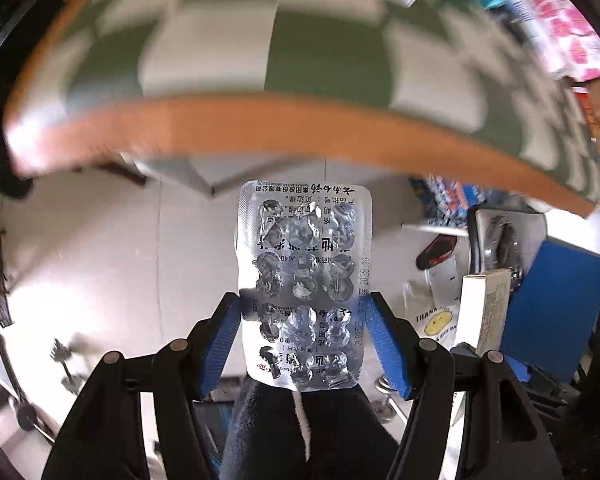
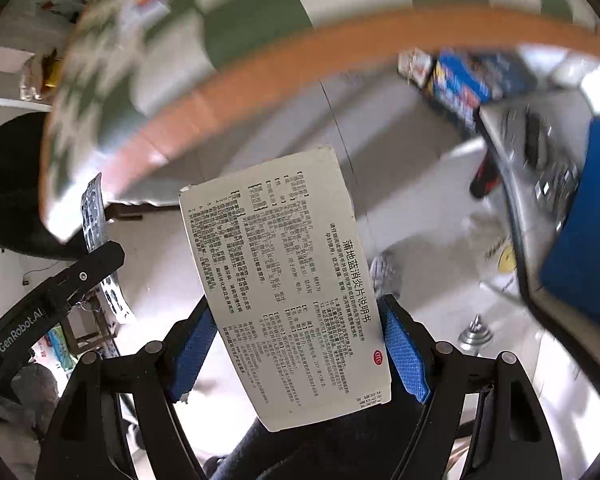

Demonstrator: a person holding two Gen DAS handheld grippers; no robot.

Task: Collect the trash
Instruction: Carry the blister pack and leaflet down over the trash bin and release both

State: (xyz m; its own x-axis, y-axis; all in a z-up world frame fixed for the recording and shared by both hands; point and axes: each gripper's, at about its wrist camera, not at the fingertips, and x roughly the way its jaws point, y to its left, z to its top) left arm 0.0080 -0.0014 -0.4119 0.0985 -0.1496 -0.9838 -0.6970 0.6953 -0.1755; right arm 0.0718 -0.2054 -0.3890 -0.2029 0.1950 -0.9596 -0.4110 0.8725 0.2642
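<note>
Your left gripper (image 1: pixel 305 312) sits nearest the lens in the left wrist view, its blue-padded fingers (image 1: pixel 224 332) closed on the long edges of an emptied blister pack (image 1: pixel 302 284). That pack stands upright between the pads, its crushed foil cells facing you and its printed text reading reversed. Far beyond it you see the orange edge of a table (image 1: pixel 260 128) with a green-and-white checked cloth (image 1: pixel 320 48), blurred. To the right, near the floor, a white bag with a yellow smiley face (image 1: pixel 436 320) lies beside a blue bin (image 1: pixel 552 300).

Your right gripper (image 2: pixel 296 320) holds a white medicine box (image 2: pixel 288 280) across its width, jaws narrowed onto both sides. Its panel of Chinese text faces the lens and tilts left at the far end. At the left edge of this view you can see the blister pack (image 2: pixel 94 216) edge-on.
</note>
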